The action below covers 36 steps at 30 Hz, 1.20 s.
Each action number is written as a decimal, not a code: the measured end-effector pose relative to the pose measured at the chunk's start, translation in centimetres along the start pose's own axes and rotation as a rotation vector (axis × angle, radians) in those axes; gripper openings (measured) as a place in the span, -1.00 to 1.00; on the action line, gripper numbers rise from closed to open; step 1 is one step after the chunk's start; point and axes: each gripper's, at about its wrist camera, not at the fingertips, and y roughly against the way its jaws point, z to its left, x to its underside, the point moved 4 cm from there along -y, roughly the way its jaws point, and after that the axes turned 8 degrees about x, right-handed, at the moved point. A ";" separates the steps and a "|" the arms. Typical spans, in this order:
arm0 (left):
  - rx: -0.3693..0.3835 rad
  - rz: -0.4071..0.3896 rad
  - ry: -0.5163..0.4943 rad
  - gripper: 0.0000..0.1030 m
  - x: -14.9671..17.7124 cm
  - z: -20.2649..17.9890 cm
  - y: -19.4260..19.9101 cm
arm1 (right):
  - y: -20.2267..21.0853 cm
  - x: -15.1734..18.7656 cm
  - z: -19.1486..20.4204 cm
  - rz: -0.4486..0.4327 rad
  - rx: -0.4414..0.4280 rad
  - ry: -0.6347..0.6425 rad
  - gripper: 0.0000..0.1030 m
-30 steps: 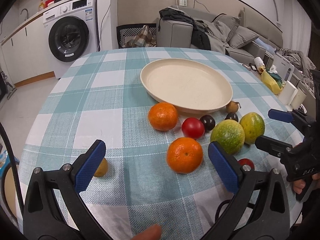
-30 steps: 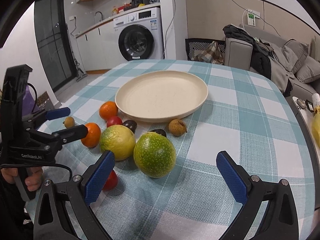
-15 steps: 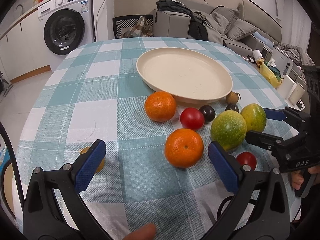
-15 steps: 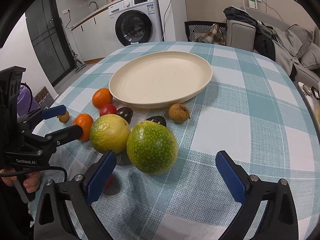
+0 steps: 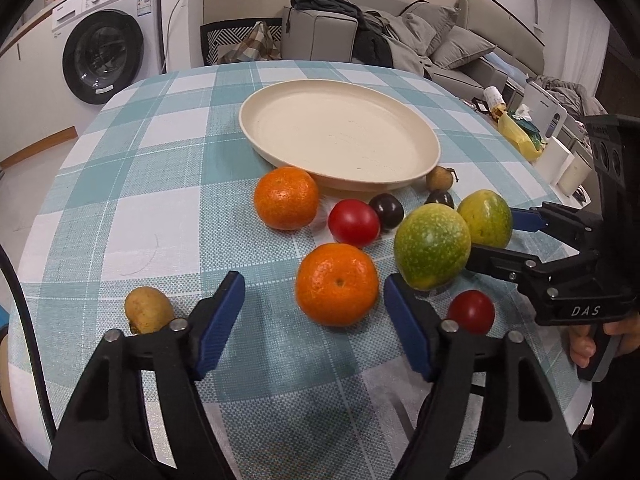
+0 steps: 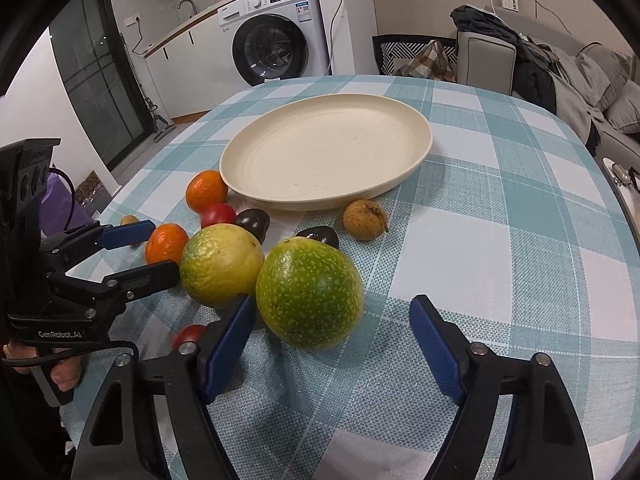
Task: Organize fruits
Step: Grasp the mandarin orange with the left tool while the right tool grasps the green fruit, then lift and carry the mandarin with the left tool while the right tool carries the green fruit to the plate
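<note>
An empty cream plate (image 5: 340, 136) (image 6: 324, 152) sits mid-table. Fruits lie in front of it. My left gripper (image 5: 312, 312) is open, its blue pads on either side of the near orange (image 5: 337, 284), not touching it. A second orange (image 5: 286, 198), a red tomato (image 5: 353, 222), a dark plum (image 5: 386, 209) and a small yellow fruit (image 5: 147, 309) lie around. My right gripper (image 6: 332, 344) is open around a green mottled fruit (image 6: 309, 293), beside a yellower one (image 6: 221, 266). A brown longan (image 6: 365, 219) lies near the plate.
The round table has a teal checked cloth (image 5: 168, 200). A second small tomato (image 5: 471, 312) lies by the right gripper. A washing machine (image 5: 104, 56), a chair and a grey sofa (image 5: 420, 40) stand beyond the table. Boxes and a yellow bag (image 5: 516, 136) sit at the right.
Both grippers have moved forward and lower toward the fruits. The left pads now flank the near orange; the right pads now flank the green fruit. Both jaws look narrower.
</note>
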 end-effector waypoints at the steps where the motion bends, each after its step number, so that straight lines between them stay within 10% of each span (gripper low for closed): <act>1: 0.003 0.002 -0.002 0.25 0.1 -0.1 0.0 | 0.0 0.0 0.0 0.000 -0.002 0.000 0.52; 10: 0.036 0.022 -0.027 -0.26 0.4 -0.8 -0.3 | 0.2 0.3 0.2 -0.001 -0.026 -0.004 0.41; 36: 0.039 -0.016 -0.031 -0.28 0.4 -0.9 0.7 | 1.0 0.3 0.2 -0.044 -0.019 -0.003 -0.06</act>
